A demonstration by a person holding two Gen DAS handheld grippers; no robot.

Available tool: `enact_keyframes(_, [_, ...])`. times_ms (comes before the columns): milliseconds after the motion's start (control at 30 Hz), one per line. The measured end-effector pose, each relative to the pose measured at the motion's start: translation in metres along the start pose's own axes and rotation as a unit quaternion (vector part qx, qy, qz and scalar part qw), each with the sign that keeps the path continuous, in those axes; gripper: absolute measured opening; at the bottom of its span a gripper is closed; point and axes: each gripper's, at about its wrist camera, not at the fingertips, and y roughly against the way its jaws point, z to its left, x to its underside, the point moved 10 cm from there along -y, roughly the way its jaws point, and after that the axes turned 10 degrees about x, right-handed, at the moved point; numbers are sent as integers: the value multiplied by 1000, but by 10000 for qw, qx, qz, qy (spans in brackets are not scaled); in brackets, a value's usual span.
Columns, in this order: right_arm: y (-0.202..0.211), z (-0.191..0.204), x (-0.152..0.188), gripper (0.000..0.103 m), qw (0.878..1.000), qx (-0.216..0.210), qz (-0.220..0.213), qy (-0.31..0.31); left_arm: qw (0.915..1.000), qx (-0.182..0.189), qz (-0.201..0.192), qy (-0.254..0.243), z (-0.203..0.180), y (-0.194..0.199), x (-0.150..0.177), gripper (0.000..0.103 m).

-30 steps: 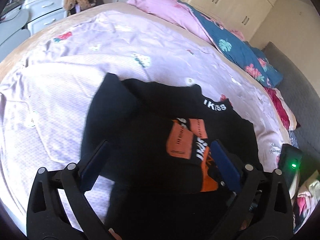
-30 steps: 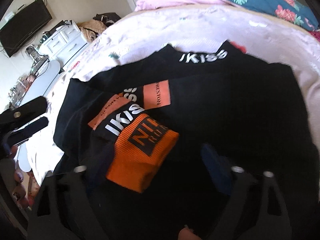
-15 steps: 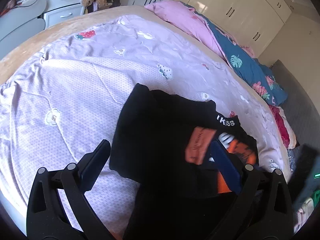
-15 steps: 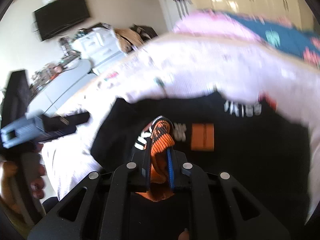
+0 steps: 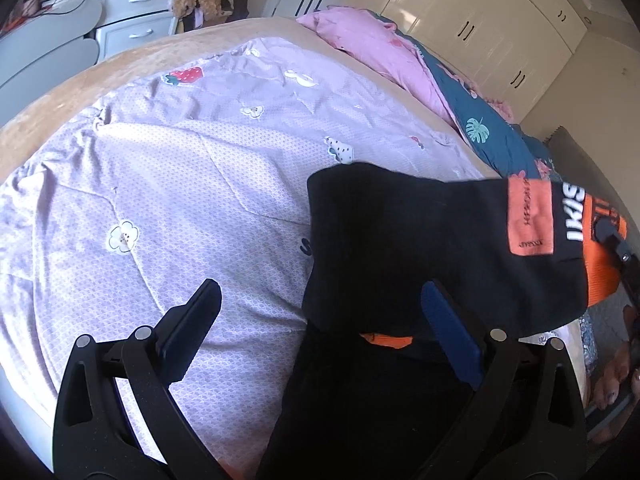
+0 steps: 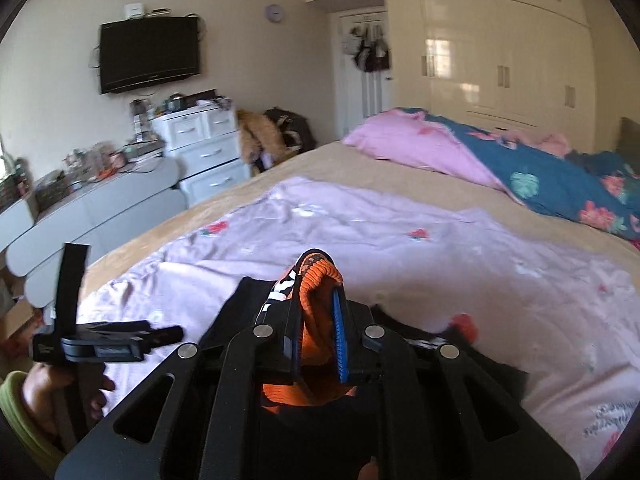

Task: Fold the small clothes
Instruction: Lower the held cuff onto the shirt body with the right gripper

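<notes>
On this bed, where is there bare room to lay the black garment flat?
Free: the lilac quilt left of the black garment, out to the tan bed edge. Also the quilt's far part short of the pink duvet. Crowded: the duvet heap along the far side.

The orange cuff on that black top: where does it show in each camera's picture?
Left wrist view: orange cuff at the far right edge, lifted above the bed.
Right wrist view: low centre, pinched in the right gripper.
Shared landmark: the pink pillow.
</notes>
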Motion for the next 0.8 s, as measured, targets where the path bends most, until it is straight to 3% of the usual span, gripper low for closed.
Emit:
enact_keyframes(300, [-5, -79, 55, 12, 9934, 704, 416, -807, 9997, 80, 171, -136, -15, -12, 10, 94])
enact_keyframes(800, [-22, -110, 121, 12, 9810, 1276, 932, -1127, 9978, 53, 438, -489, -39, -36, 24, 94])
